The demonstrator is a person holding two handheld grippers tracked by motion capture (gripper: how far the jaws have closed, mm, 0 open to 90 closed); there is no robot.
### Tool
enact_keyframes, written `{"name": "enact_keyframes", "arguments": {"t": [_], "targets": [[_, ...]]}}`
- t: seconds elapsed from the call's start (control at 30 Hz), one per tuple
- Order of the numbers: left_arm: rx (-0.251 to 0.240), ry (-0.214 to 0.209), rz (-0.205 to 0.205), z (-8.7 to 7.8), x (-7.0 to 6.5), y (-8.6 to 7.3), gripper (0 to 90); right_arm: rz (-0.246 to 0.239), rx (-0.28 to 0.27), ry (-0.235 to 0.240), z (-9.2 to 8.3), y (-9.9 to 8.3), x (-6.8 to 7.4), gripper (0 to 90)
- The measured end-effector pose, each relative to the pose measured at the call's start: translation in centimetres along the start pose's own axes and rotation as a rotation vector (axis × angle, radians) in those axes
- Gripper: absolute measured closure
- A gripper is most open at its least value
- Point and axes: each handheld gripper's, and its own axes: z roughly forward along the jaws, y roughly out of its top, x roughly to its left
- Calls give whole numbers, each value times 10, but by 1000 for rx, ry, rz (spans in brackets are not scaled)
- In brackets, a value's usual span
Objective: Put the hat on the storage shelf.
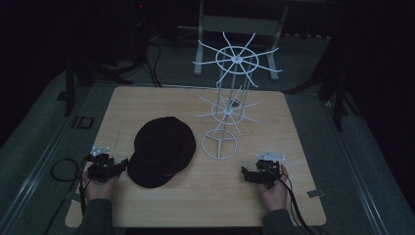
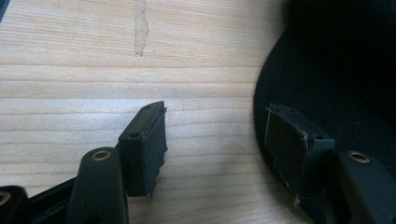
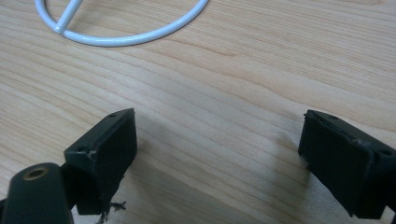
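1 cap, 1 wire rack, 2 claws

A black cap lies crown-up on the wooden table, brim toward me, just left of the white wire rack's ring base.

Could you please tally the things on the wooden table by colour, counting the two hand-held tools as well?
Black: 3 - the cap, the left tool and the right tool.
White: 1 - the wire rack.
Total: 4.
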Motion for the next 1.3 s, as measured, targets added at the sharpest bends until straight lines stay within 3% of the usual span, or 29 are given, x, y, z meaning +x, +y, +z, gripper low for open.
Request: {"name": "enact_keyframes", "arguments": {"t": [0.13, 0.17, 0.3, 0.33, 0.53, 0.8, 0.97, 1.17, 1.3], "targets": [[12, -13, -20, -3, 0, 2, 426, 0, 0, 0, 0, 0, 0, 112], [7, -38, -20, -8, -1, 4, 428, 4, 0, 0, 0, 0, 0, 112], [1, -59, 28, -17, -8, 11, 429, 4, 0, 0, 0, 0, 0, 113], [0, -70, 67, -23, -14, 16, 429, 4, 0, 0, 0, 0, 0, 113], [10, -141, 161, -37, -28, 29, 424, 7, 0, -2, 0, 0, 1, 113], [-15, -182, 231, -52, -48, 43, 411, 10, -1, -3, 0, 0, 1, 113], [-13, -209, 280, -53, -66, 49, 398, 10, -1, -3, 0, 0, 1, 113], [-8, -235, 302, -48, -79, 54, 396, 12, 0, -4, 0, 0, 1, 113], [12, -251, 339, -42, -95, 57, 383, 13, 0, -5, 0, 0, 1, 113]]}}
